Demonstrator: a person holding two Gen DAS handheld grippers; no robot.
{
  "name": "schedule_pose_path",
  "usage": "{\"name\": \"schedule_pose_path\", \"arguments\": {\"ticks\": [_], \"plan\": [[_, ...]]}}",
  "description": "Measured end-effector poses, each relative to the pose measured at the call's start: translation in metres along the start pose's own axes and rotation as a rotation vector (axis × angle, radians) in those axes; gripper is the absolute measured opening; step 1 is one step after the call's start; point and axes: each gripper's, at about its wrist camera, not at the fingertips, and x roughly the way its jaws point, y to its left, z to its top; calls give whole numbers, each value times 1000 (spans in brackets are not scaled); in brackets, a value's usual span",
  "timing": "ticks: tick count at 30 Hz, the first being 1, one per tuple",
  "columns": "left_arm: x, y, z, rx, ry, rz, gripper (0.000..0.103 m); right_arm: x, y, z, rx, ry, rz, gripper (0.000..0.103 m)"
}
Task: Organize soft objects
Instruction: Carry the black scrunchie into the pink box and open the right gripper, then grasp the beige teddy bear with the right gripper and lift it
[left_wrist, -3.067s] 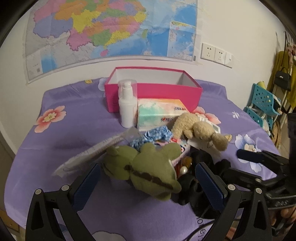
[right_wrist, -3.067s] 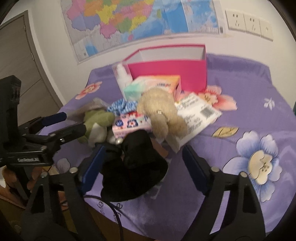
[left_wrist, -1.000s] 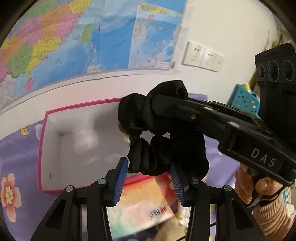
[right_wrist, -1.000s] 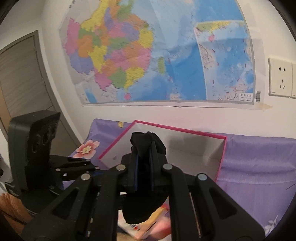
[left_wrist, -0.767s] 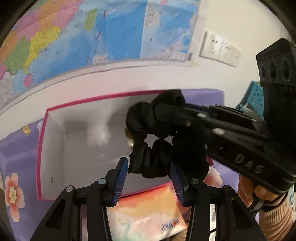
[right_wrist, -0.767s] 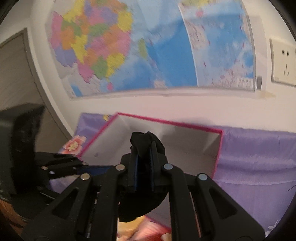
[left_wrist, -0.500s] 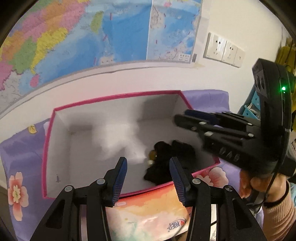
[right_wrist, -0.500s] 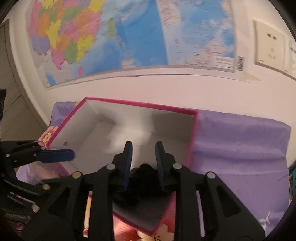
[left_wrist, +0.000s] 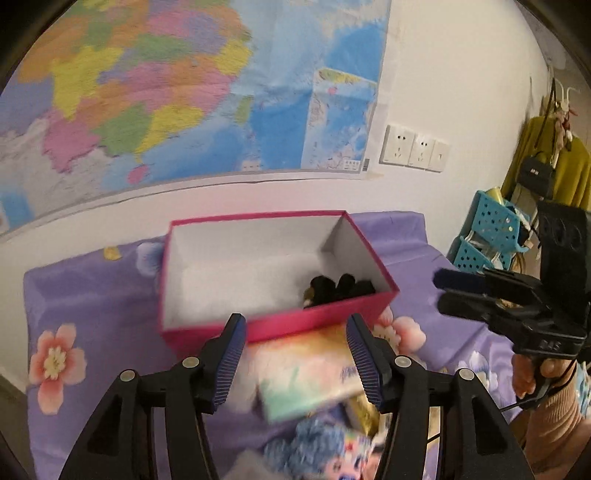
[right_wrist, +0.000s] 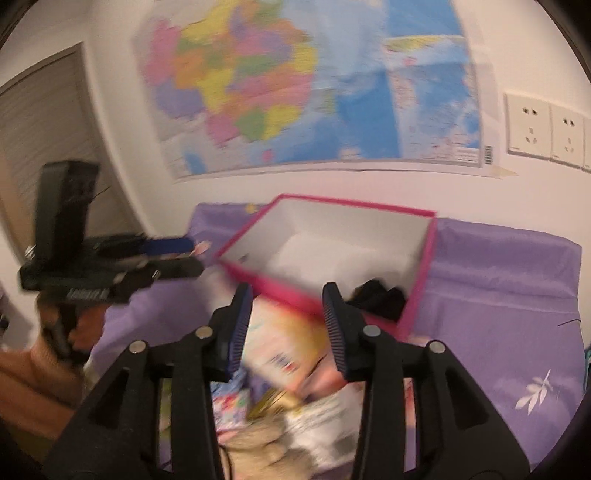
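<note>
A black scrunchie (left_wrist: 338, 288) lies in the right corner of the pink box (left_wrist: 275, 321) at frame centre. My left gripper (left_wrist: 295, 354), jaws opening and empty, frames the lower foreground; my right gripper (left_wrist: 456, 291) juts in at right.

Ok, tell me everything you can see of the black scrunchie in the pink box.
The black scrunchie is a bunched, soft-looking dark fabric ring with a small gold-coloured bead showing at its left edge. It lies loose on the white floor of the pink box, in the near right corner, against the walls there. Neither gripper touches it; the box front hides its lower part.
</note>
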Motion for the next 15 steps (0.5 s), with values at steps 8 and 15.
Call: {"name": "schedule_pose_path", "arguments": {"ticks": [8,15], "plan": [[-28,12,-56,-27,14,-6,58,-17,43,-49,-50,47,40,43],[-32,-27,-82,62,37,-125,58,-23,22,-102,54,127,-79,56]]}}
